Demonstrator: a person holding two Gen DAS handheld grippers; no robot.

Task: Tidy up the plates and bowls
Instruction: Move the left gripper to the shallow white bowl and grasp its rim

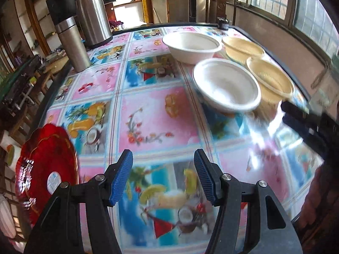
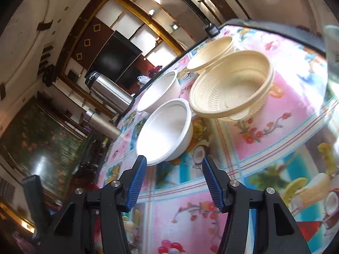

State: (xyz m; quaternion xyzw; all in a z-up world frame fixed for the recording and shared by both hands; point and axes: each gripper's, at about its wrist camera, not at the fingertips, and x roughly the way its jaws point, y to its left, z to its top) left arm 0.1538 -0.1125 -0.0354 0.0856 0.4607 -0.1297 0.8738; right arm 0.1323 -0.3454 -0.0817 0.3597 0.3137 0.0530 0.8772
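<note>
While the round white sticker [image 1: 53, 182] on the red plate [image 1: 45, 165] is too blurred to read, the table [image 1: 148, 114] shows a glossy fruit-and-flower cloth. Two steel flasks [image 1: 93, 14] stand far left. Two white bowls [image 1: 226, 86] and two cream bowls [image 1: 270, 80] sit grouped far right. The left tool [image 1: 163, 175] and the right tool [image 2: 173, 180] gape wide, holding nothing.

Open tablecloth [image 1: 148, 114] lies ahead of the left gripper [image 1: 163, 163], unobstructed up to the near white bowl [image 1: 226, 86]. Four bowls crowd the far right corner, near touching. Red plate [image 1: 46, 169] occupies the left edge. Kettle [image 1: 93, 14] and steel flask [image 1: 72, 44] block the far left.
</note>
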